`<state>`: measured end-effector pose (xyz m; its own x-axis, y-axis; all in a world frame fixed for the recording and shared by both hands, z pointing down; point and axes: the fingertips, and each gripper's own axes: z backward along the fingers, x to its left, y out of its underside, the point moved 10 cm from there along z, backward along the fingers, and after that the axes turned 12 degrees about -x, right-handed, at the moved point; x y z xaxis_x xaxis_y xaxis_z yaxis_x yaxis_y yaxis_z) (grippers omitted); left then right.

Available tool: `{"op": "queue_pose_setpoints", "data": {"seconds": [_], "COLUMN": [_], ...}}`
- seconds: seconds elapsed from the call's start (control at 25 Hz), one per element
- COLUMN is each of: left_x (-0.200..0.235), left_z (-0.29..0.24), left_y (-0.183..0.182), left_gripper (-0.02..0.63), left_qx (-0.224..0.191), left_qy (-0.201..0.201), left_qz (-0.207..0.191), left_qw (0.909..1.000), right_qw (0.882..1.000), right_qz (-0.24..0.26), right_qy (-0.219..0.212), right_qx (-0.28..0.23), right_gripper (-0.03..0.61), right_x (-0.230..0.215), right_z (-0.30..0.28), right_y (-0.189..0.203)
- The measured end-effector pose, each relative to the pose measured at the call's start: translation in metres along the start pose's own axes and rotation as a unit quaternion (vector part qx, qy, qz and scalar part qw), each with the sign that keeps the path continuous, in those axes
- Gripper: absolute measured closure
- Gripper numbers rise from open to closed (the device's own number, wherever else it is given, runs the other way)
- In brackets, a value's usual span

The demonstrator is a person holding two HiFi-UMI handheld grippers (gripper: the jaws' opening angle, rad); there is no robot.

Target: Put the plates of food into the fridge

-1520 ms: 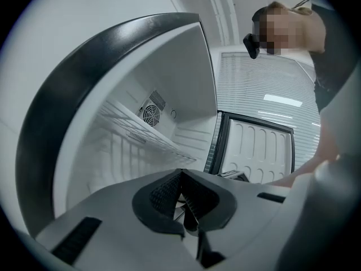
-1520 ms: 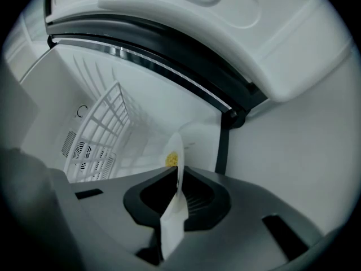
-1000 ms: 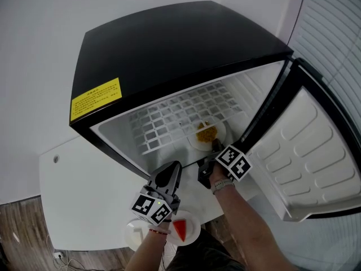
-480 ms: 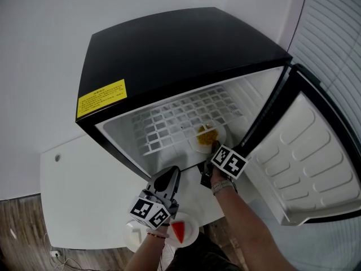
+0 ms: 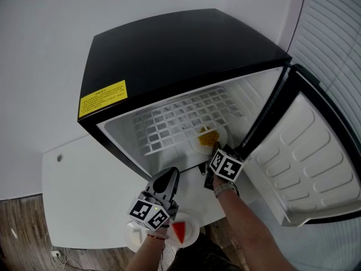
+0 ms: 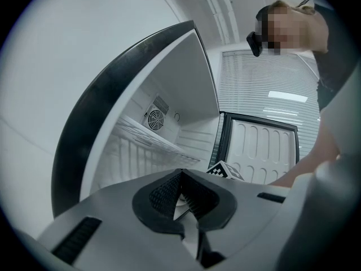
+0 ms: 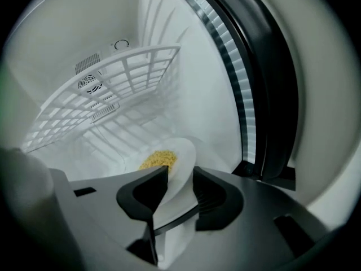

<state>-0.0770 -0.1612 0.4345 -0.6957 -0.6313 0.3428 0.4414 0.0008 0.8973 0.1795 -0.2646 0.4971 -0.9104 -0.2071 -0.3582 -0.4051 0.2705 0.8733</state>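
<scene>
A white plate of yellow food rests on the floor of the open black fridge, under its wire shelf. My right gripper reaches into the fridge at the plate's near rim. In the right gripper view the plate still has its rim between the jaws of the right gripper. The jaws are opening and a gap shows beside one pad. My left gripper hovers before the fridge, jaws together and empty, as the left gripper view confirms. A second plate holding a red wedge sits on the white table.
The fridge door stands wide open to the right, its moulded inner shelves bare. A fan grille sits on the fridge's back wall. Another white dish lies next to the red-wedge plate at the table's near edge.
The right gripper's jaws have loosened off the plate's rim and the gripper has drawn back slightly toward the fridge front. The plate stays on the fridge floor. The left gripper has barely moved.
</scene>
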Motion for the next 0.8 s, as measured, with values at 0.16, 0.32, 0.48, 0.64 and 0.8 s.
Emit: {"op": "queue_pose_setpoints", "data": {"seconds": [0.16,0.32,0.48,0.64,0.8], "left_x": [-0.002,-0.004,-0.007,-0.011,-0.016], "left_z": [0.001,0.002,0.004,0.008,0.011], "left_y": [-0.001,-0.001,-0.005,-0.013,-0.023], "left_gripper": [0.607,0.607,0.607,0.607,0.607], "left_qx": [0.001,0.002,0.002,0.001,-0.005], "left_qy": [-0.002,-0.002,-0.001,0.000,0.008], "left_qz": [0.000,-0.001,-0.005,-0.010,-0.019], "left_qw": [1.0000,1.0000,1.0000,0.9999,0.9998], "right_qw": [0.999,0.998,0.993,0.987,0.979], "right_qz": [0.033,0.063,0.095,0.121,0.134], "right_qy": [-0.002,-0.016,-0.022,-0.069,-0.118], "right_qx": [-0.008,-0.028,-0.062,-0.080,-0.098], "right_gripper": [0.443,0.440,0.425,0.425,0.425], "right_x": [0.000,-0.001,0.001,0.009,0.023], "right_z": [0.001,0.001,0.013,0.028,0.054], "right_y": [0.001,0.001,-0.002,-0.002,-0.006]}}
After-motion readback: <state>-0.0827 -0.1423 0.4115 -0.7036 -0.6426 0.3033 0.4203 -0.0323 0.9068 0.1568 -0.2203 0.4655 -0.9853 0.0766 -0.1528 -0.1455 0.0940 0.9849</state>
